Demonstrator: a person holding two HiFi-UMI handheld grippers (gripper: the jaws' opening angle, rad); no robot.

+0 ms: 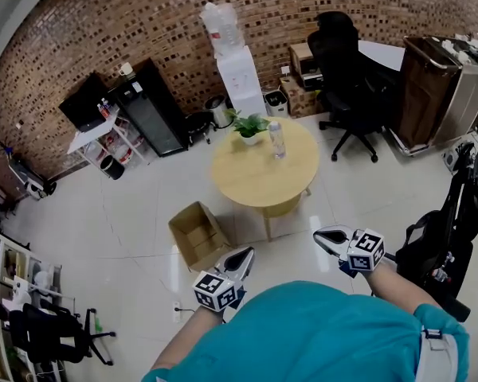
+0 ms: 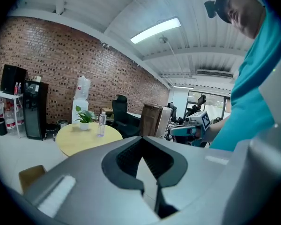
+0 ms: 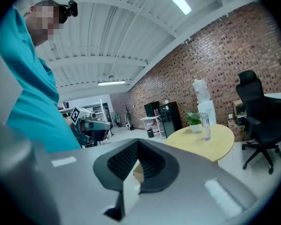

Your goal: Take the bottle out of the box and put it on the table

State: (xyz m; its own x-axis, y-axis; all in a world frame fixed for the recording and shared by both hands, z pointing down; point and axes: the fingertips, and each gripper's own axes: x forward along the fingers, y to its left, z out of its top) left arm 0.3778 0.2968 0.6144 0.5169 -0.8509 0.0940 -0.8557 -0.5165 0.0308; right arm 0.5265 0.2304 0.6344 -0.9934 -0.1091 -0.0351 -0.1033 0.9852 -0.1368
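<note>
Clear plastic bottle [image 1: 277, 139] standing upright towards the far edge of the round pale-wood table [image 1: 255, 177], just beside a small potted green plant [image 1: 249, 126]. Open brown cardboard box [image 1: 197, 233] on the white tiled floor [image 1: 103, 213] near the table's near-left edge. Left gripper [image 1: 246, 252] and right gripper [image 1: 320, 235], both with jaws fully together and nothing between them

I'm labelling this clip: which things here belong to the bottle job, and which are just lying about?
Job: bottle, on the round table; open cardboard box, on the floor; left gripper and right gripper, jaws shut, empty.
Lying about: potted plant; water dispenser; office chair.
</note>
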